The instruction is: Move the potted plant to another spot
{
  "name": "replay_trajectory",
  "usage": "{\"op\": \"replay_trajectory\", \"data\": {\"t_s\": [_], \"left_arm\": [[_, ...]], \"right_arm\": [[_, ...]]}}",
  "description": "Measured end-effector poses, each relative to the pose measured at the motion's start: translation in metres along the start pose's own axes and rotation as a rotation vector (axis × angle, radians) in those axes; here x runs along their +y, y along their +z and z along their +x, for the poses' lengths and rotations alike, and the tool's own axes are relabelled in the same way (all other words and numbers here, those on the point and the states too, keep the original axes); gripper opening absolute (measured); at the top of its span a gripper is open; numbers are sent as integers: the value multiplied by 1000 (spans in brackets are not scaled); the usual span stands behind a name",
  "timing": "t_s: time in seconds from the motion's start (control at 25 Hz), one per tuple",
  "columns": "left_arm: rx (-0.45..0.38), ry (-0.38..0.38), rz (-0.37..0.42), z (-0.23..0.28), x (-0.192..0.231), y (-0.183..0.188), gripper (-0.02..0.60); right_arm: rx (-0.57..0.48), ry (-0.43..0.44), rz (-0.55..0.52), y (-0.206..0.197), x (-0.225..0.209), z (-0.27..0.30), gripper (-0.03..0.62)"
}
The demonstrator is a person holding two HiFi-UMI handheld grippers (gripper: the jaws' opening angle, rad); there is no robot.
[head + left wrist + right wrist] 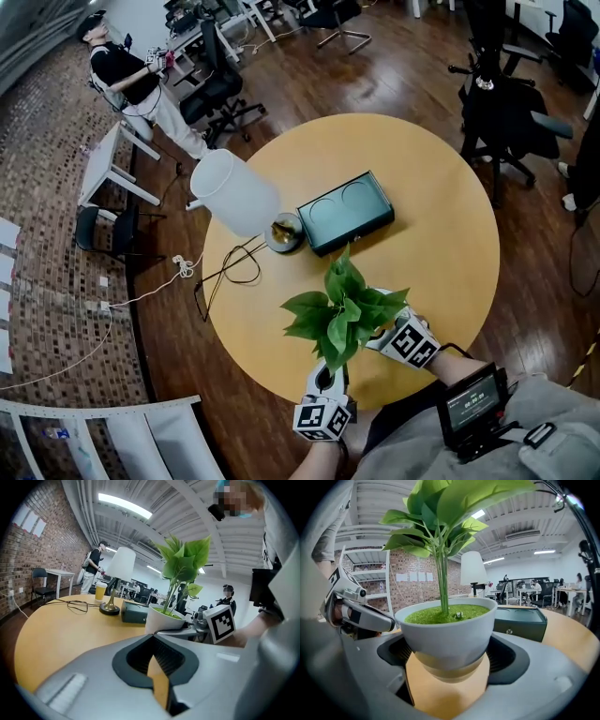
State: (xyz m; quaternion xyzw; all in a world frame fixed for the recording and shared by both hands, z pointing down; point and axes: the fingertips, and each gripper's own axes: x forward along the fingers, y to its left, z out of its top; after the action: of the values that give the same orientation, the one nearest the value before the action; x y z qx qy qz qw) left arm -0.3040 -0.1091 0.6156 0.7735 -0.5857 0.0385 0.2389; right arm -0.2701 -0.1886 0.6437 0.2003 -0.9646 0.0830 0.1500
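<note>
The potted plant point(342, 314) has broad green leaves in a white pot point(445, 630) with a tan base. It is over the near part of the round yellow table point(441, 234). My right gripper point(450, 649) is shut on the pot, one jaw on each side of it. In the head view its marker cube point(410, 339) shows right of the leaves, which hide the pot. My left gripper point(153, 637) is shut with nothing between its jaws, and its tips are just short of the pot point(164, 618). Its marker cube point(323, 415) is at the table's near edge.
A lamp with a white shade point(234, 192) and brass foot point(284, 232) stands at the table's left, its black cable point(230, 267) looping forward. A dark green tray point(345, 213) lies behind the plant, with a yellow cup point(100, 591) near the lamp. Office chairs point(511, 112) and a person point(131, 80) are beyond.
</note>
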Motion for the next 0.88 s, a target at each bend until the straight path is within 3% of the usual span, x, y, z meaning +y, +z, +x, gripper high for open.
{"op": "replay_trajectory", "data": {"t_s": [0.4, 0.64, 0.88], "left_arm": [[-98, -110, 100, 11, -38, 53, -3], [-138, -155, 151, 38, -75, 68, -3], [-158, -210, 175, 34, -74, 92, -3]], "right_arm": [[-76, -99, -26, 58, -19, -35, 476], [-105, -142, -36, 64, -47, -71, 476], [-114, -200, -45, 86, -44, -73, 476]]}}
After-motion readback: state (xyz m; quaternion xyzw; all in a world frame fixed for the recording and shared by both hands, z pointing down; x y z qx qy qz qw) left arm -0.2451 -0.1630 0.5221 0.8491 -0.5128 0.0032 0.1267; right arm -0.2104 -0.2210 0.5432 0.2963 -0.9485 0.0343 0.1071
